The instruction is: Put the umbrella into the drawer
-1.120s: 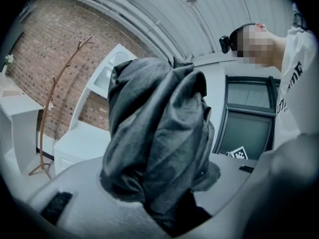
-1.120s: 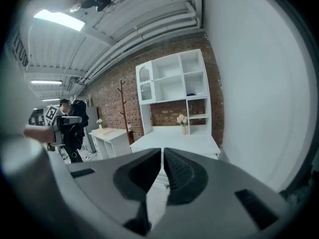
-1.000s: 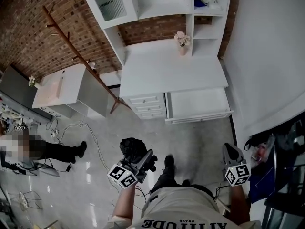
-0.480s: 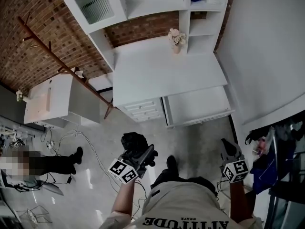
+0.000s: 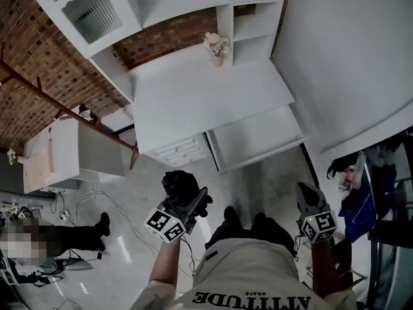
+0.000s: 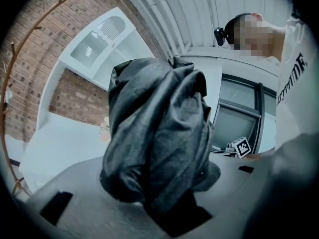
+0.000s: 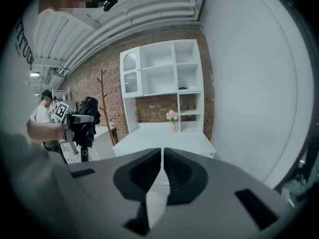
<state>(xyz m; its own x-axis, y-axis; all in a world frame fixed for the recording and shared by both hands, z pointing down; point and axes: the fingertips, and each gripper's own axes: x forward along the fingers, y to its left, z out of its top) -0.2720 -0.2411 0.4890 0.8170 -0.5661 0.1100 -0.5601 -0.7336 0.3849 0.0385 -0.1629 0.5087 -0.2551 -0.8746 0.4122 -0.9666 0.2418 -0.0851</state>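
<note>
A folded black umbrella (image 5: 179,185) is bunched between the jaws of my left gripper (image 5: 193,202), which is shut on it and holds it above the floor. In the left gripper view the umbrella (image 6: 159,138) fills the middle and hides the fingertips. The white desk's wide drawer (image 5: 257,134) stands pulled open and looks empty, up and to the right of the umbrella. My right gripper (image 5: 308,197) hangs at the lower right, shut with nothing in it (image 7: 163,156). From the right gripper view the umbrella (image 7: 88,114) shows at the left.
A white desk with a hutch (image 5: 206,89) carries a flower vase (image 5: 216,46); small drawers (image 5: 181,152) sit left of the open one. A wooden coat rack (image 5: 64,108), a white cabinet (image 5: 58,157), floor cables (image 5: 84,202) and a person (image 5: 64,237) are at the left. Dark clutter (image 5: 368,199) lines the right.
The desk and its open drawer have drawn nearer and shifted left in the head view. My left gripper has carried the umbrella along; the right gripper moved slightly. Both grips are unchanged.
</note>
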